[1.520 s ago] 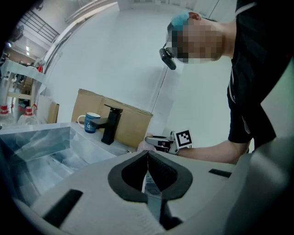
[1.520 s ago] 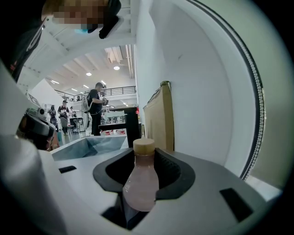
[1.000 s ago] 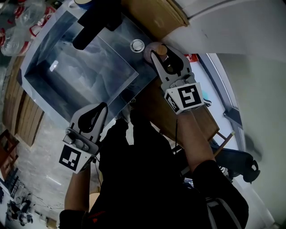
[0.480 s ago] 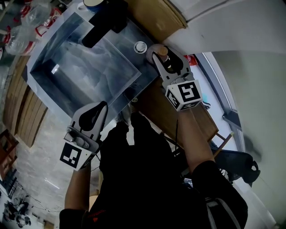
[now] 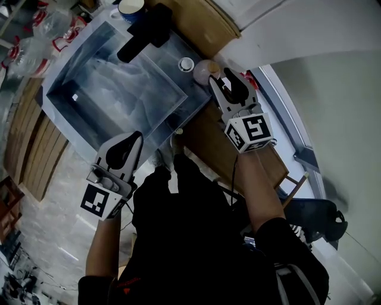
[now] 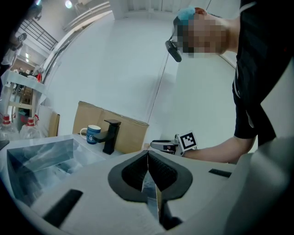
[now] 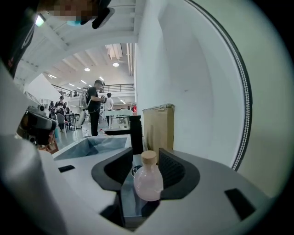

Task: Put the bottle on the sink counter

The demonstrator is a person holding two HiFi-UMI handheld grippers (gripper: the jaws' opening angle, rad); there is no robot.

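Note:
A small round pinkish bottle (image 5: 204, 70) with a tan cap stands upright on the sink counter (image 5: 196, 95), at the corner to the right of the basin. My right gripper (image 5: 219, 78) sits just behind it on the person's side. In the right gripper view the bottle (image 7: 148, 181) stands between the widely spread pads (image 7: 171, 169), and the jaws are opening. My left gripper (image 5: 137, 138) hovers at the basin's near edge; in the left gripper view its pads (image 6: 148, 158) meet with nothing between them.
The steel sink basin (image 5: 71, 98) fills the upper left. A black faucet (image 5: 146, 33) and a blue mug (image 5: 130, 7) stand at its far side, a round white fitting (image 5: 186, 64) beside the bottle. Cardboard (image 5: 199, 18) leans on the wall; plastic bottles (image 5: 33, 27) lie at top left.
The right gripper's jaws have spread and the gripper has drawn back a little from the bottle, which now stands free on the counter. The left gripper has barely moved.

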